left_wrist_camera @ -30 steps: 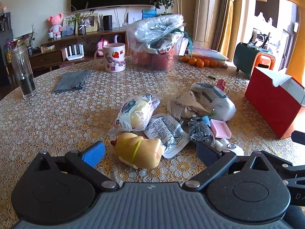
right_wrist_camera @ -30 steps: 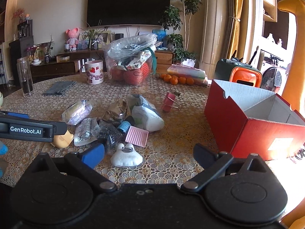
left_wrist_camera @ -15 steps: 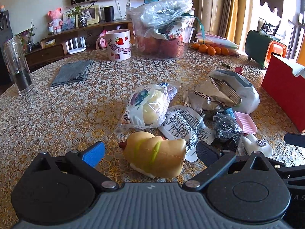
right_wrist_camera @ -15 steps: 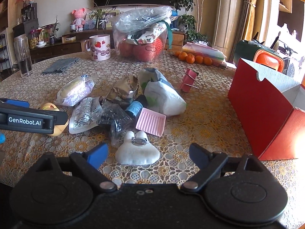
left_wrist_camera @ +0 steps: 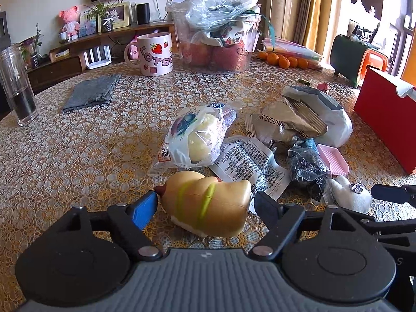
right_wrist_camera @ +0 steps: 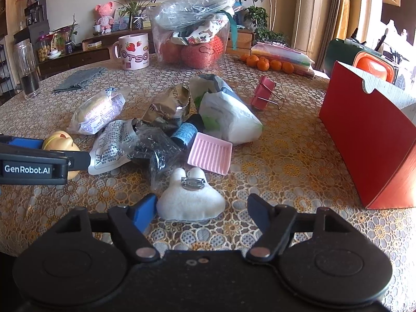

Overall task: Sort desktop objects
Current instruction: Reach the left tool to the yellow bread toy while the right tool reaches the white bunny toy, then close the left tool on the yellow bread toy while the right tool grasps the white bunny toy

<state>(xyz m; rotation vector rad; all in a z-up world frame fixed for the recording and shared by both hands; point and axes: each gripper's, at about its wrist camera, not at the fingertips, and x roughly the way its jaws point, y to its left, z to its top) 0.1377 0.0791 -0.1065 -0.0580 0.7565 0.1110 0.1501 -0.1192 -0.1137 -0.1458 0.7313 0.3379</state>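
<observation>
A tan hot-dog squishy toy [left_wrist_camera: 208,202] lies on the lace tablecloth between the jaws of my left gripper [left_wrist_camera: 206,205]. Those jaws are closing; the blue pad is at the sausage tip and a thin gap remains at the black pad. In the right wrist view a white plush rabbit brooch [right_wrist_camera: 189,200] with a metal pin lies between the closing jaws of my right gripper [right_wrist_camera: 201,208]. The blue pad is near its left edge and the black pad stands clear of it. The left gripper [right_wrist_camera: 39,161] also shows there beside the toy [right_wrist_camera: 61,143].
A heap of snack wrappers [right_wrist_camera: 161,109], a pink ridged tray [right_wrist_camera: 210,153] and a white bag [right_wrist_camera: 228,119] lie behind. A red open box [right_wrist_camera: 369,140] stands right. A pink binder clip [right_wrist_camera: 262,92], mug [left_wrist_camera: 156,54], fruit container [left_wrist_camera: 215,39], glass bottle [left_wrist_camera: 17,85] and grey cloth [left_wrist_camera: 91,92] sit farther back.
Both grippers have moved down and forward, so the hot-dog toy and the plush rabbit now sit between their jaws. Both pairs of jaws have narrowed.
</observation>
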